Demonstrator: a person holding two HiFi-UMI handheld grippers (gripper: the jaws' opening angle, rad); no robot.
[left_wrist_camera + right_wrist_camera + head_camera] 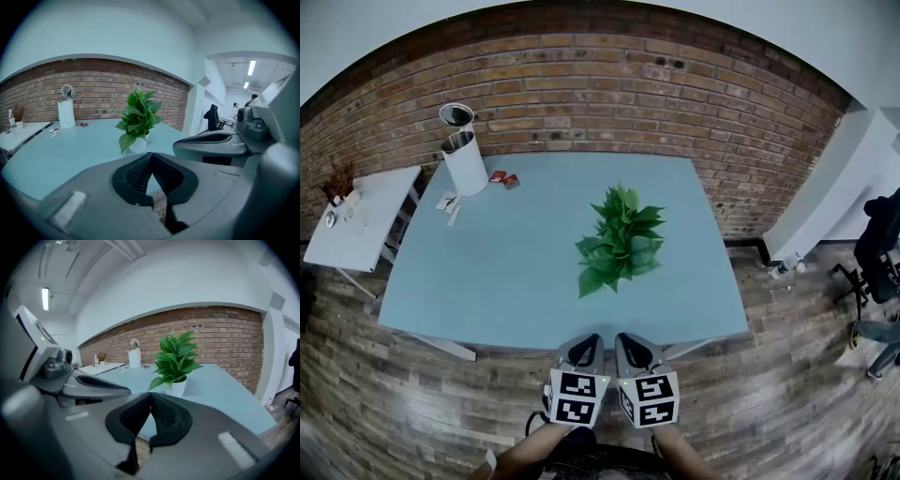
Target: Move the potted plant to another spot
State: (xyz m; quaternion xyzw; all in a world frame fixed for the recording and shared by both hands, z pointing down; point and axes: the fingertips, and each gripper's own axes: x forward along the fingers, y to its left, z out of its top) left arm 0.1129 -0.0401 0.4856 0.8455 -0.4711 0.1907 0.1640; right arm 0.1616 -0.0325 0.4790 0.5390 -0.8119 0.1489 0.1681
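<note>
A green potted plant (620, 239) in a small white pot stands on the pale blue table (506, 272), right of its middle. It also shows in the left gripper view as the plant (138, 118) and in the right gripper view as the plant (176, 361). My left gripper (587, 341) and right gripper (630, 339) hover side by side at the table's near edge, short of the plant. Both are shut with nothing between the jaws. From its own camera the left gripper (151, 155) has its tips touching, and so does the right gripper (151, 394).
A white cylindrical bin (465, 161) with a round mirror (456, 115) stands at the table's far left, beside small red packets (503, 178). A white side table (361, 220) is at the left. The brick wall (609, 84) runs behind. An office chair (881, 253) is at the right.
</note>
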